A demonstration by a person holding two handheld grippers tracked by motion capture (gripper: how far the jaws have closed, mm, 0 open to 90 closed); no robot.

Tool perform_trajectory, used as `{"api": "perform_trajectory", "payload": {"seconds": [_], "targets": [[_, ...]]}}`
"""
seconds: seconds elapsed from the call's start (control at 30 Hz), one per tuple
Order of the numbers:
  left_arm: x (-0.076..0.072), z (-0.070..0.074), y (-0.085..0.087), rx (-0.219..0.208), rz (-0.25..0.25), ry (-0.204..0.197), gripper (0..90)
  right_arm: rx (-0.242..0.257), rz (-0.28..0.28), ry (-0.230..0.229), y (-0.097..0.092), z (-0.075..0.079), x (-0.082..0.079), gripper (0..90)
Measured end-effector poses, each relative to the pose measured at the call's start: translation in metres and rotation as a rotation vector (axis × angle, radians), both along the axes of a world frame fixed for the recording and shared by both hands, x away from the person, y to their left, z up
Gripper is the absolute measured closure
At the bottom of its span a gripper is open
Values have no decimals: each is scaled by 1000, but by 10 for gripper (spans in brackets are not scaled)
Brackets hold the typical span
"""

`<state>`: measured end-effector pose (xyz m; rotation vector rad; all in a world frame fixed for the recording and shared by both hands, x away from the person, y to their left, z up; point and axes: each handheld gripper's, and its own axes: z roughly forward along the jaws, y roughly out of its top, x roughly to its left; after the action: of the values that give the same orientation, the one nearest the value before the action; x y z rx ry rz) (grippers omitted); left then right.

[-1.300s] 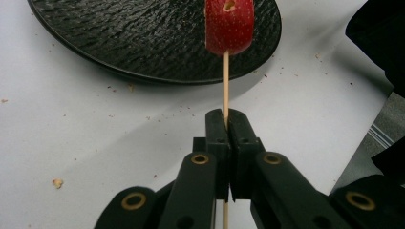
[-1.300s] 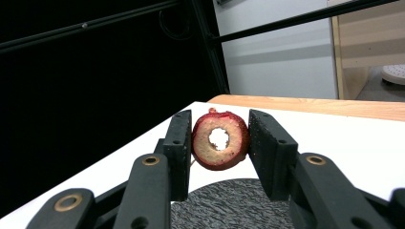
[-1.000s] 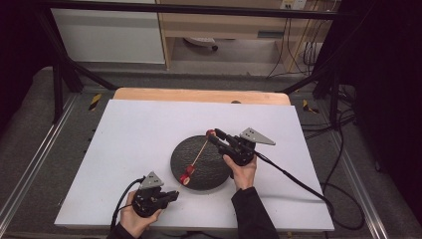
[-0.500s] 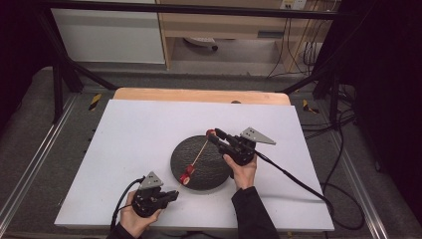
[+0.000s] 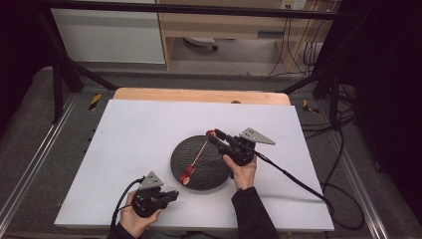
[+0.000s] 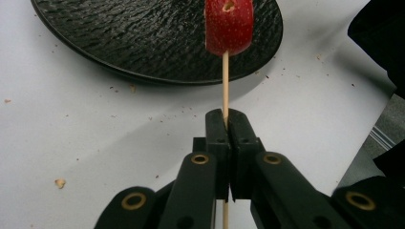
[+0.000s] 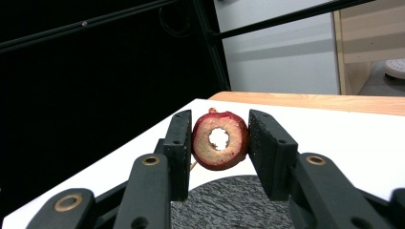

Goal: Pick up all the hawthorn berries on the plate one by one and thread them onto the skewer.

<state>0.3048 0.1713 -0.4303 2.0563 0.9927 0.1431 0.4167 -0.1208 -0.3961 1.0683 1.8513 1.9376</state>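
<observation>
High view: a black plate is seen on the white table. A wooden skewer runs across the plate from 7 to 1 o'clock. The left gripper lies at the plate's 7 o'clock edge, near a red fruit slice already on the stick. The right gripper is held at 1 o'clock, at the skewer's far tip.

Left gripper view: the jaws are closed tight on the skewer, which rises toward 12 o'clock into the threaded slice above the plate rim.

Right gripper view: a cored fruit ring is clamped between the pads, its hole facing the camera.

Risk, judged: if the ring is pushed off-axis, the thin stick could bow or snap. Excess clamping could split the soft ring. Whether the tip has entered the ring cannot be told.
</observation>
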Motion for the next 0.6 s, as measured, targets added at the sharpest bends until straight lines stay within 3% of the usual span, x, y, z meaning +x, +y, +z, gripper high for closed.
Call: {"api": "perform_trajectory", "payload": {"seconds": [0.17, 0.43, 0.6], "targets": [[0, 0, -2, -5, 4, 10, 887, -9, 3, 1, 2, -3, -1, 622], [-2, 1, -9, -101, 32, 80, 887, -28, 3, -16, 5, -7, -5, 623], [-3, 2, -17, -102, 59, 96, 886, -53, 9, -22, 6, -9, -8, 623]]}}
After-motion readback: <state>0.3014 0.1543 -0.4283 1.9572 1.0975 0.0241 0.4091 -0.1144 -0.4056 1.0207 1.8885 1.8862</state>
